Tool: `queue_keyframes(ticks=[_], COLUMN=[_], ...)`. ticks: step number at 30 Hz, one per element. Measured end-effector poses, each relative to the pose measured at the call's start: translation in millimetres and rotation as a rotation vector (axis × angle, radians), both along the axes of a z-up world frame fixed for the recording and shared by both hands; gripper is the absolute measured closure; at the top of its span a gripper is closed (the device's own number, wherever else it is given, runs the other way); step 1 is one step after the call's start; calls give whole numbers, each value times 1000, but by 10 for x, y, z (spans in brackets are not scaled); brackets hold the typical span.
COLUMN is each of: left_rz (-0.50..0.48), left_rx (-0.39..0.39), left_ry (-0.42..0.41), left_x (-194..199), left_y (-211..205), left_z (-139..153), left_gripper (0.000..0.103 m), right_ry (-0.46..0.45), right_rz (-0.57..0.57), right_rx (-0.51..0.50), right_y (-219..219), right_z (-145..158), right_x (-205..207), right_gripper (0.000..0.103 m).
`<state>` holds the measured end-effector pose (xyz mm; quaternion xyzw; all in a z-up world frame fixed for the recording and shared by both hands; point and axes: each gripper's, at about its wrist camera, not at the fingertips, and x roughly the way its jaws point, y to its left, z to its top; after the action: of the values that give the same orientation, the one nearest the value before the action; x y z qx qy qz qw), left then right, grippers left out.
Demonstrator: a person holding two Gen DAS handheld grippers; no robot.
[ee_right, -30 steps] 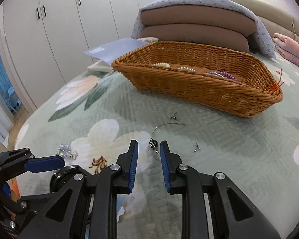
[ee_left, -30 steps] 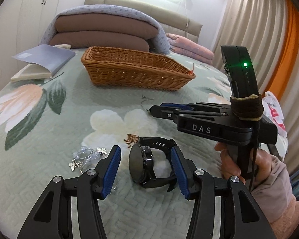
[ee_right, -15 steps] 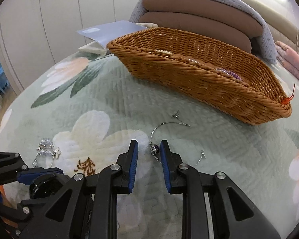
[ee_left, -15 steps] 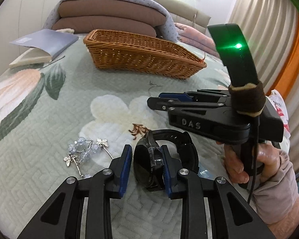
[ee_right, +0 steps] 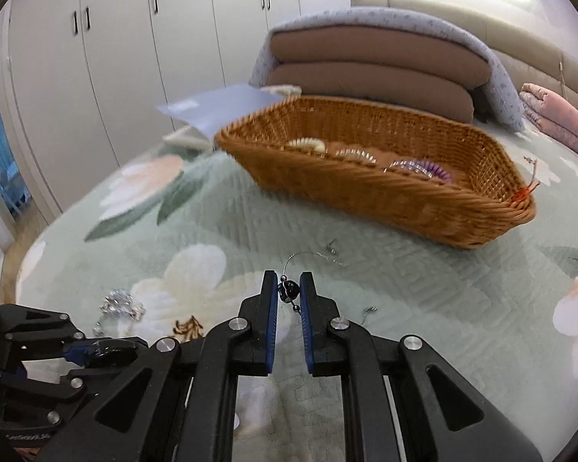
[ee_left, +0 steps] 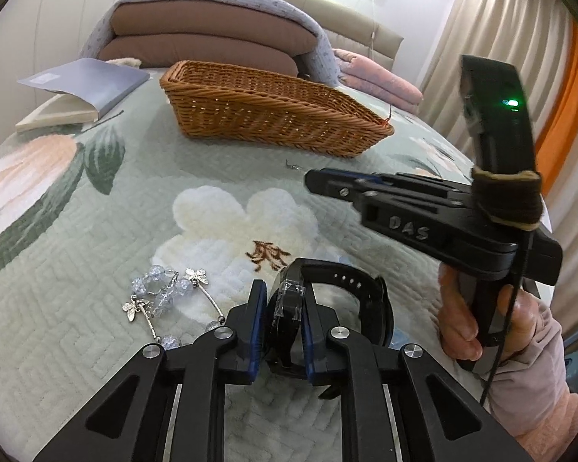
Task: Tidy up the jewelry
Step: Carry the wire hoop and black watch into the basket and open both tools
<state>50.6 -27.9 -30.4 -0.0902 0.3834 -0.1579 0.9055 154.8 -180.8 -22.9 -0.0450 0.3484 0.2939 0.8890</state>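
The left claw (ee_left: 285,319) has just been closing and now clamps the case of a black wristwatch (ee_left: 289,308), its blue pads pressed on the two faces of the case, which stands on edge on the quilted bed (ee_left: 96,254). The watch looks the heavier, stiffer piece: a rigid case with a pliant rubbery strap (ee_left: 350,285) looping away to the right, so the case is the sound place to grip, and the strap will probably sag and swing once lifted. Its dial face appears smooth, so a firm squeeze seems wise. The long axis of the watch runs along the strap, roughly across the left wrist view. The right claw (ee_right: 289,296) has also just been closing and pinches a small dark bead (ee_right: 288,292) on a thin wire necklace (ee_right: 308,256), near the middle of the bed, in front of the wicker basket (ee_right: 366,192). That wire is light, springy and likely slippery; held by the bead, it should trail behind, and its clasp end (ee_right: 333,248) points toward the basket. A crystal-bead bracelet with dragonfly charms (ee_left: 165,296) lies on the bed just left of the left claw, untouched. The basket already holds several coiled pieces (ee_right: 416,165).
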Motion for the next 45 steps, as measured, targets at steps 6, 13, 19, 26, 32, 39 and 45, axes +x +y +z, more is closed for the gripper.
queue_keyframes(ticks=[6,13,19,26,32,39,45], left_rz=[18,30,44,61,74,56,51], left_rx=[-39,-66,-57,-33,-23,-34,-55], left_ry=[-37,-69,-83,-136,-214,-273,-289], left_x=[-60,-102,-93,-71,46,523,1254], left_y=[70,115,155,210,229,179,11], left_z=[65,135,200,447,858,1272,1381], left_gripper=[87,87,87,87,87,87,87], right_ry=[-10,-46,-122,-225,-257,-309,-285], right_rz=[1,-5,-26,-43,-81,-138,-205], right_rx=[12,27,52,116,161,167,202], right_y=[-19,-54,-117,-226,-387,-531,-583], right_z=[33,84,221,582,867,1263,1338], right_x=[-21,-89,-212,-468,-473,-157,520], right_gripper=[90,90,90,90,90,90,90])
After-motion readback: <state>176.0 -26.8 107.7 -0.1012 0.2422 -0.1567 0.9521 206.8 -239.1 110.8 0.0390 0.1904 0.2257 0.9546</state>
